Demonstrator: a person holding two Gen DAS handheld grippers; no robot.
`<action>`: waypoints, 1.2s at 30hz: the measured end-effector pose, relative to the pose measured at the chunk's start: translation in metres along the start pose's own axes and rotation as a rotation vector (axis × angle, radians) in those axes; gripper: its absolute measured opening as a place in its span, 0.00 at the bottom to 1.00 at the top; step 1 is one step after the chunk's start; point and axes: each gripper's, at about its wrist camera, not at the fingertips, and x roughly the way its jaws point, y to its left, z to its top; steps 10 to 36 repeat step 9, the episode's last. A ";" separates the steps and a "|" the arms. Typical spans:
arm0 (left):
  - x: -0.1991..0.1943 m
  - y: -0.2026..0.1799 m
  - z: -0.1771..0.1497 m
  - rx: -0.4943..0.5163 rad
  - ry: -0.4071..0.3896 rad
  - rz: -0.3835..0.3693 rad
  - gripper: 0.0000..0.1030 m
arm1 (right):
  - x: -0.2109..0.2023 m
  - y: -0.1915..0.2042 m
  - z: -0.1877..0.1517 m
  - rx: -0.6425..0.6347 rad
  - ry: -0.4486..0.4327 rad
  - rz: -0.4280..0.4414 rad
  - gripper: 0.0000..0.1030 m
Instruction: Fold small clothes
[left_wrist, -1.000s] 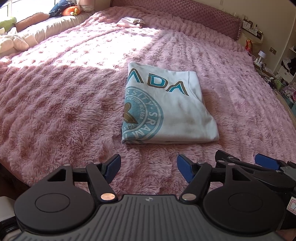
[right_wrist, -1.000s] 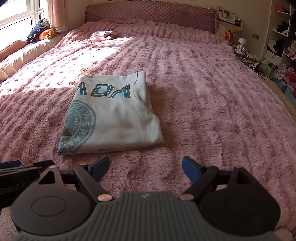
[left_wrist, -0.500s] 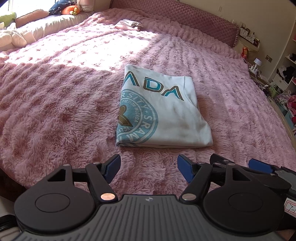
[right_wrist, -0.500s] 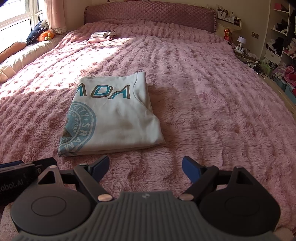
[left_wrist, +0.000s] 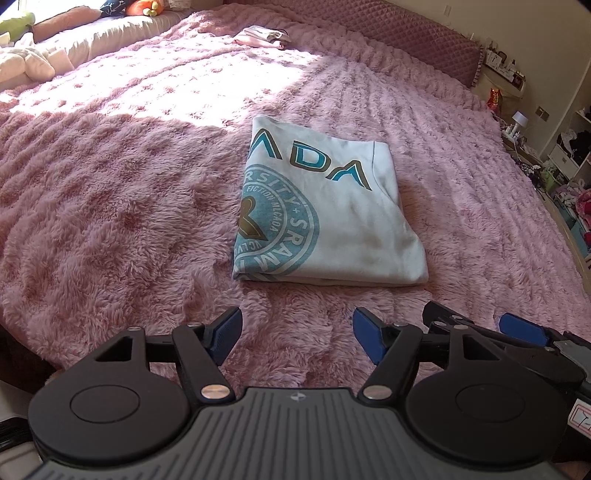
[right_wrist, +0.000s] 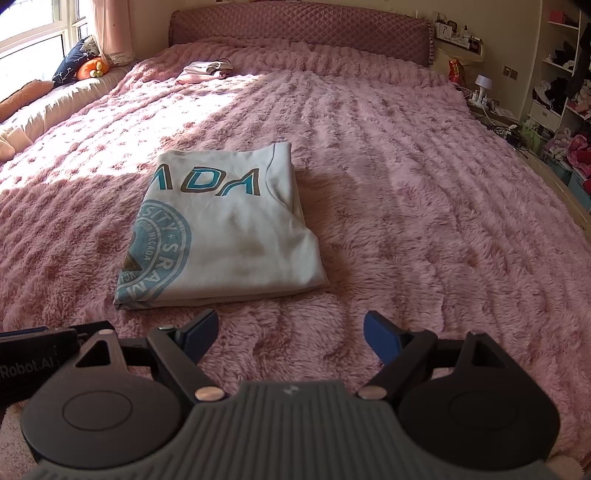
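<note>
Although both wrist views were compared with those of the preceding second, no real change is noted: the folded pale-blue T-shirt with teal lettering and a round teal emblem (left_wrist: 325, 218) lies in the same compact rectangle, and only a slight drift of the left view's framing is seen. The left tongs (left_wrist: 297, 334) are held wide open with nothing between the blue pads; the right tongs (right_wrist: 290, 334) are likewise spread and empty. Both are kept just above the fluffy pink bed cover (left_wrist: 110, 192), short of the garment's near edge and not touching it.

The unchanged state is judged to mean that folding of this item is finished, or a pause before a further fold or a transfer; which cannot be settled.

The T-shirt is located near the middle of the bed, left of centre in the right view. Its long axis runs near-to-far, tilted slightly towards the far left. The collar seam is seen at the far right corner; the lettering reads left to right across the far end, and a folded edge faces the tongs.

A small pink-and-white folded pile (right_wrist: 205, 70) is noted far off near the headboard.
</note>
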 end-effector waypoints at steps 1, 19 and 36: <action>-0.002 0.000 -0.001 0.003 -0.016 -0.007 0.78 | 0.000 0.000 0.000 0.003 -0.001 0.002 0.79; -0.004 -0.008 0.001 0.027 -0.045 0.017 0.75 | -0.001 0.001 0.002 -0.004 -0.008 -0.010 0.79; -0.004 -0.008 0.001 0.027 -0.045 0.017 0.75 | -0.001 0.001 0.002 -0.004 -0.008 -0.010 0.79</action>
